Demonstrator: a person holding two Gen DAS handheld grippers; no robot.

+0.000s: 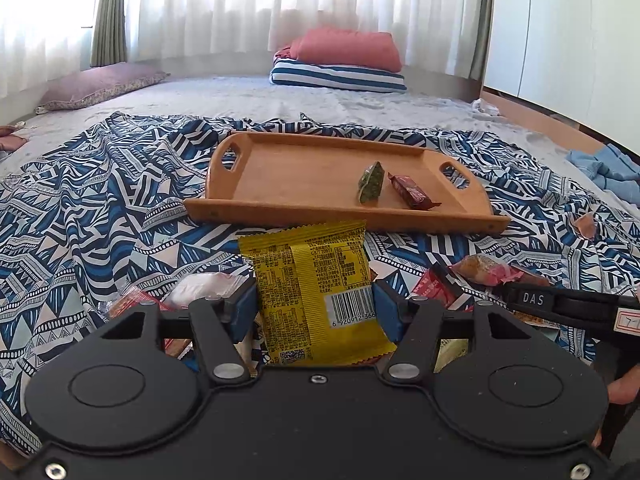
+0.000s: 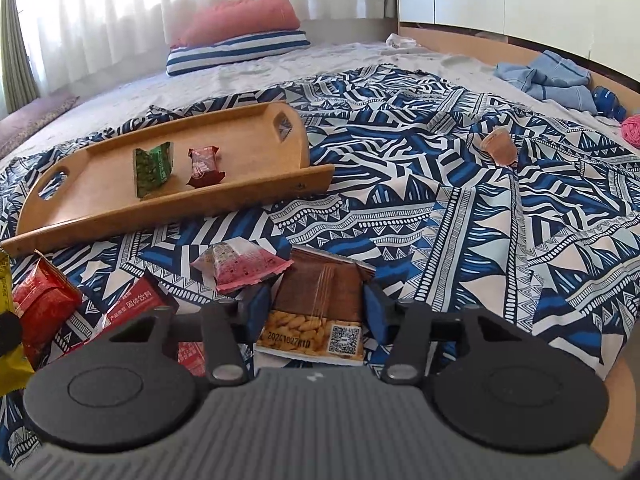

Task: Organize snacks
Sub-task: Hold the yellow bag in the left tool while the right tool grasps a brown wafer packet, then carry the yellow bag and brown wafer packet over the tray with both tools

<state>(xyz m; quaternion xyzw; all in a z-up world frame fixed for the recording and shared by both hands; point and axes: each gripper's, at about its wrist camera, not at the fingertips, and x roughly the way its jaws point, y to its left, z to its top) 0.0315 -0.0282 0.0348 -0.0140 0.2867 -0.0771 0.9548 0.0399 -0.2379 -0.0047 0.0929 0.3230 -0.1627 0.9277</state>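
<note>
Jaws: our left gripper (image 1: 314, 308) grips the yellow packet (image 1: 316, 292), right gripper (image 2: 314, 312) pinches the brown packet (image 2: 320, 312); ahead, the tray (image 1: 280, 172) holds two, several still loose beside us.

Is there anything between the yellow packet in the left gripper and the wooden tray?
Nothing visible. The left gripper holds the yellow packet, and only patterned cloth lies before the tray's near rim. On the tray, a green packet and a brown one sit to the right; the left part is free.
</note>
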